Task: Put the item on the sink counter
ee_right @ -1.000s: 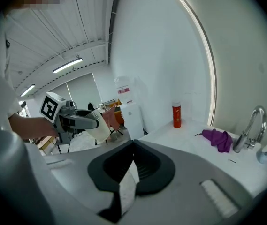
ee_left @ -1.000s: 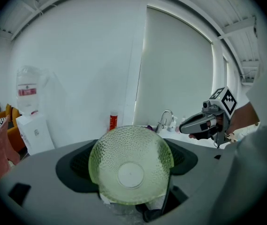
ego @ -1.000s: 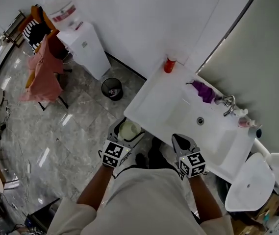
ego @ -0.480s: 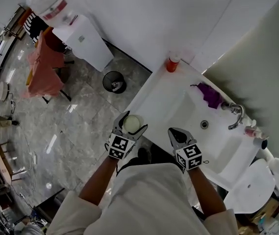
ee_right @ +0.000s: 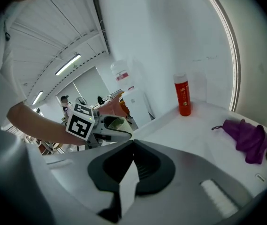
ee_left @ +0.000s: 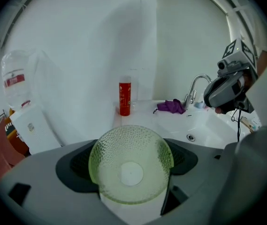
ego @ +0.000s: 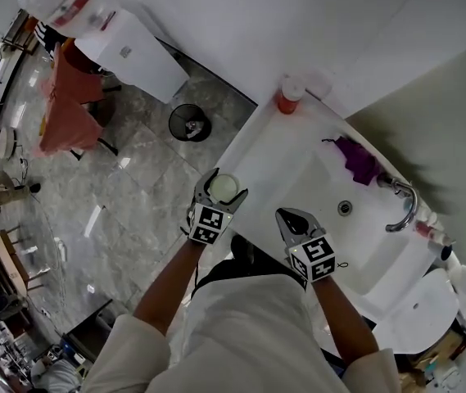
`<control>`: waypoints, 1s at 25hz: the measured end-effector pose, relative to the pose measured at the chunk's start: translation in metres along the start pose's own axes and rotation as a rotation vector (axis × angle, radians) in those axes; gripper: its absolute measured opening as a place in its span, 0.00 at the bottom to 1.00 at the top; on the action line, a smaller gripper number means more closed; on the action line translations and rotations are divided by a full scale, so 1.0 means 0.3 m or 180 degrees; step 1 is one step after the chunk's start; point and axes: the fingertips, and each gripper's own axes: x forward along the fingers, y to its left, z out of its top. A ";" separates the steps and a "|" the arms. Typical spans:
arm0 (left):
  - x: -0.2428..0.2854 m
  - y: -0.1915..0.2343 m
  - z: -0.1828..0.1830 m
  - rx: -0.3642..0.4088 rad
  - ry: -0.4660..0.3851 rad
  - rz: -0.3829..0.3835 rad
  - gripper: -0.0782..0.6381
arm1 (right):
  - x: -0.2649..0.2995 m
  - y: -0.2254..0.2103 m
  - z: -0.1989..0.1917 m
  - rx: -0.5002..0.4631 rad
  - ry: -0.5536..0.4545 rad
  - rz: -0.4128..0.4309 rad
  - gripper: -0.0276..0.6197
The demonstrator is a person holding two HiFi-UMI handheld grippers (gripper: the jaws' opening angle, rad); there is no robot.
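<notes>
A pale green dimpled glass bowl (ee_left: 131, 170) sits between the jaws of my left gripper (ego: 220, 188), which is shut on it. In the head view the bowl (ego: 223, 188) hangs just off the near left edge of the white sink counter (ego: 273, 150), above the floor. My right gripper (ego: 290, 219) is shut with nothing in it, over the counter's front edge near the basin. From the right gripper view, the left gripper (ee_right: 106, 125) carries the bowl (ee_right: 116, 123) to the left of the closed jaws.
A red bottle (ego: 287, 98) stands at the counter's far corner by the wall. A purple cloth (ego: 357, 158) lies beside the faucet (ego: 404, 207), behind the basin drain (ego: 345, 208). On the floor to the left are a black bin (ego: 189, 124) and a water dispenser (ego: 126, 39).
The left gripper has carried the bowl up and closer to the counter's edge. The right gripper has shifted slightly left along the counter front and stays shut.
</notes>
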 end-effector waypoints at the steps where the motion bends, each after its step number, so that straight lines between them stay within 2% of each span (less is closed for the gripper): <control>1: 0.030 -0.002 0.004 0.0029 0.0009 -0.0006 0.68 | 0.006 -0.014 -0.001 0.0027 0.0001 0.0003 0.06; 5: 0.131 0.007 -0.003 0.0141 0.0088 0.0023 0.68 | 0.022 -0.049 -0.014 0.0120 0.0034 0.0036 0.06; 12: 0.219 -0.003 -0.020 0.0099 0.0181 0.0064 0.68 | 0.038 -0.104 -0.061 0.0177 0.0116 0.0096 0.06; 25: 0.265 -0.005 -0.055 0.0035 0.0348 -0.0002 0.69 | 0.078 -0.108 -0.077 0.0195 0.0146 0.0215 0.06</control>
